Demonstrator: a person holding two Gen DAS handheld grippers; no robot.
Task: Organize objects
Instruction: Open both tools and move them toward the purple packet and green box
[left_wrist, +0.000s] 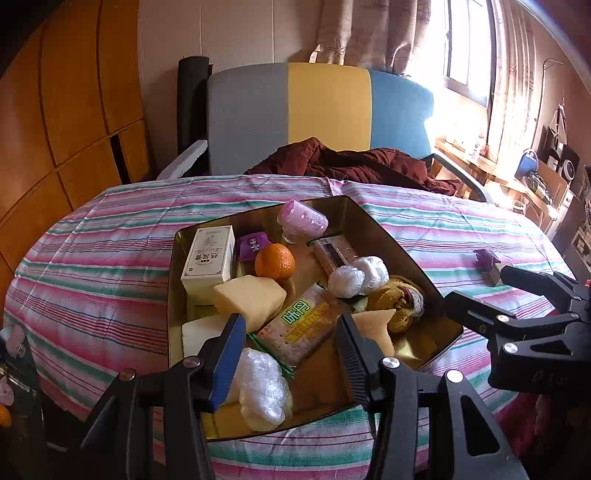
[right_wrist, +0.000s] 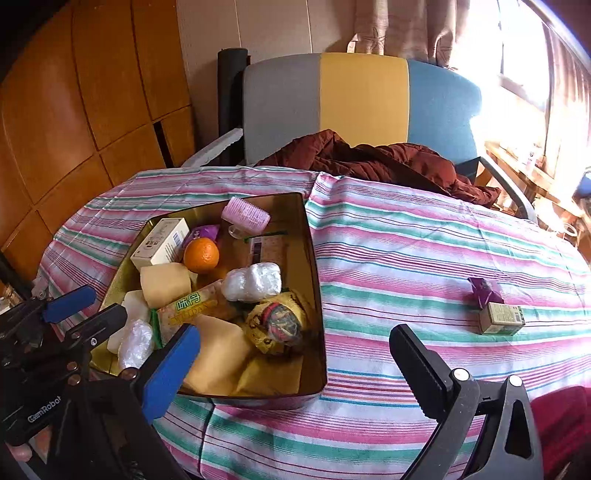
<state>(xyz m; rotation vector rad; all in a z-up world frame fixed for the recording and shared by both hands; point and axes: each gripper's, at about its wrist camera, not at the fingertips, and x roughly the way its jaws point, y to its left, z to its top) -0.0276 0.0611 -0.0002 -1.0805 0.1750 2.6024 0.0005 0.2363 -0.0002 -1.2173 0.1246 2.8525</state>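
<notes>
Both tools are spread wide and empty: the left tool (left_wrist: 291, 347) hovers over the near end of the gold tin (right_wrist: 314, 258), the right tool (right_wrist: 295, 354) beside it. Two strays, a purple packet (right_wrist: 484, 291) and small box (right_wrist: 501, 319), lie well apart on the striped bench (right_wrist: 406, 240). Reach with the right, squaring onto the box's flat sides.

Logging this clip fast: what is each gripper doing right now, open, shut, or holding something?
Left gripper: open, holding nothing, poised over the tin.
Right gripper: open wide, holding nothing.
</notes>
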